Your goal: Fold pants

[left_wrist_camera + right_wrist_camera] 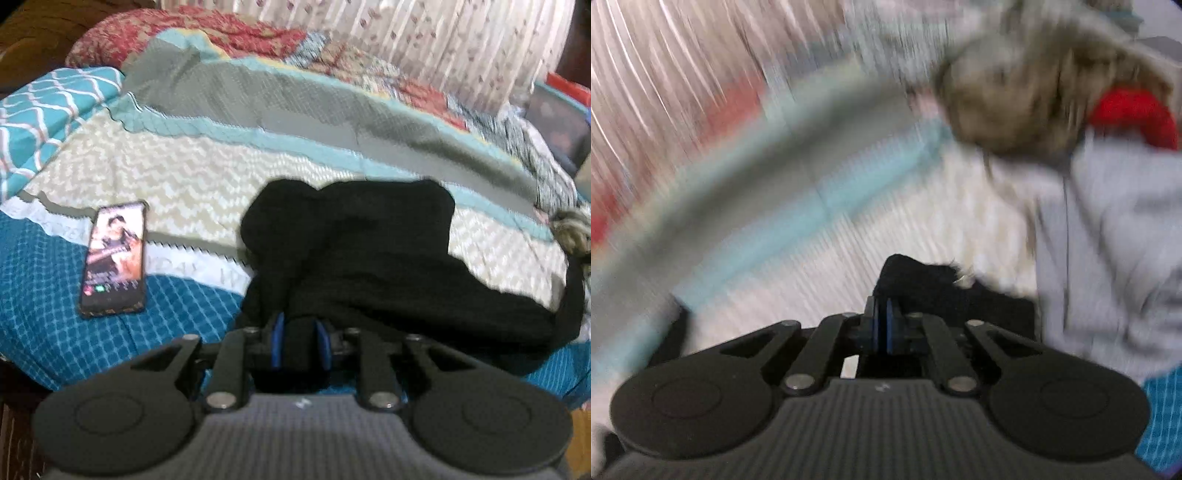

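**Two grippers hold black pants on a patterned bed**

Nearest the left wrist camera is the grey ribbed body of the left gripper, with two round black discs at its sides. Its blue-padded fingers stand a little apart with a fold of dark cloth pinched between them. That cloth belongs to the black pants, which lie bunched in a broad heap on the bedspread just ahead of the gripper, spreading toward the right of the view. The bedspread has bands of cream zigzag, pale teal, grey and a deep blue grid. A phone with its screen lit lies flat on the bedspread to the left of the pants, apart from them. Beyond the bed's far edge are a red floral quilt and a pale striped curtain.

The right wrist view is heavily blurred. Closest to that camera, the right gripper has its blue pads pressed together, and a corner of the black pants sits at and just beyond its fingertips; the pads appear to clamp the edge of the cloth. To the right lies a light grey garment with a brownish furry trim and a red patch beside it. Cream and teal bands of the bedspread run across the left of this view.
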The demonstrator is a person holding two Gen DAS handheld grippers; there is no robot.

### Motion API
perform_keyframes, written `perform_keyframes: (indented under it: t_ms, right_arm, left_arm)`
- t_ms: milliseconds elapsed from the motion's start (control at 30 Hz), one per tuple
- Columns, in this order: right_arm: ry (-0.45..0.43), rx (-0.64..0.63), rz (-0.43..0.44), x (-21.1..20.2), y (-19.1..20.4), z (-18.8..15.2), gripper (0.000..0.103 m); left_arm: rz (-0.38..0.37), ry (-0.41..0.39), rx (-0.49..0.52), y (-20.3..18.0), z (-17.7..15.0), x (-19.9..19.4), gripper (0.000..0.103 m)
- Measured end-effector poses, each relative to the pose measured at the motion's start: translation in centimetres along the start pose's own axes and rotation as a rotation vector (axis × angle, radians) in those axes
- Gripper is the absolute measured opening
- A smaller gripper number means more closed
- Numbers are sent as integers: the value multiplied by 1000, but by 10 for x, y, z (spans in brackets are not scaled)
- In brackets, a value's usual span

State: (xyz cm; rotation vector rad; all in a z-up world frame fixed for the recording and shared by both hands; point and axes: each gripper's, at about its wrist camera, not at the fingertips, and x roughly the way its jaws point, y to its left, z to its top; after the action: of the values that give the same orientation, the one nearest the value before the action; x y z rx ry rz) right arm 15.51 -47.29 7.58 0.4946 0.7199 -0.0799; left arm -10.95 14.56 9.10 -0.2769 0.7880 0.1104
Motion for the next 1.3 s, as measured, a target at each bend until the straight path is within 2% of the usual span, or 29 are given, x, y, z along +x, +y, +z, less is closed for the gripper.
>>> perform_keyframes:
  t_ms: [100,167,233,300,433,533,600,633,667,700,767,833,900,1000,1033,1067,1133,1200,1267,1300]
  right_arm:
    - [-185,112,142,-64,-29,28,6]
    - [-253,192,195,-94,-55,30,6]
    - [-283,250,220,-113,-85,20,6]
    - [-274,295,213,-120,-118,3,7]
    - [-202,387,103,-126,-164,-60,7]
    - [-158,417,-44,-128,-184,-106,12]
    - [-197,408,-121,-143,-181,-116,22]
    - [-251,408,-157,-156,-180,-119,28]
    - [-308,405,-189,-167,-176,-119,29]
    - [-357,389,-200,-175,-171,-115,29]
    - [-420,313,-161,-185,-152,-99,29]
    - [-425,212,-103,-184,-122,-82,29]
    - [-391,113,-7,-168,-86,-64,29]
    - [-274,-4,159,-121,-23,-46,30]
    - [-223,-34,220,-100,1,-45,31]
    - [-174,-50,265,-81,23,-43,36]
    - [-75,-85,335,-38,63,-40,42]
    - [24,-155,362,13,103,-41,46]
    - [109,-229,343,53,139,-52,52]
    - [139,-274,337,72,156,-57,53]
  left_arm:
    - [6,-41,1,2,6,-14,18]
    - [14,-46,4,3,7,-17,18]
    - [16,-24,3,6,4,-15,18]
    - [20,10,6,7,-2,-9,18]
    - [20,67,40,4,-17,1,18]
    - [41,125,72,1,-25,6,27]
    - [52,132,96,0,-29,0,31]
    - [32,119,99,2,-28,-9,32]
    - [10,100,87,5,-26,-17,33]
    - [-19,62,58,10,-21,-29,38]
    - [-65,-36,-16,25,-5,-50,46]
    - [-71,-111,-86,41,17,-56,46]
    - [-36,-129,-113,51,40,-43,45]
    - [22,-144,-79,55,69,-1,47]
    - [33,-131,-78,57,78,16,52]
    - [34,-113,-79,57,85,33,58]
    - [15,-67,-76,59,99,74,62]
    - [6,-17,-68,55,111,112,72]
    - [-17,12,-41,46,117,140,83]
    - [-23,20,-27,41,119,148,83]
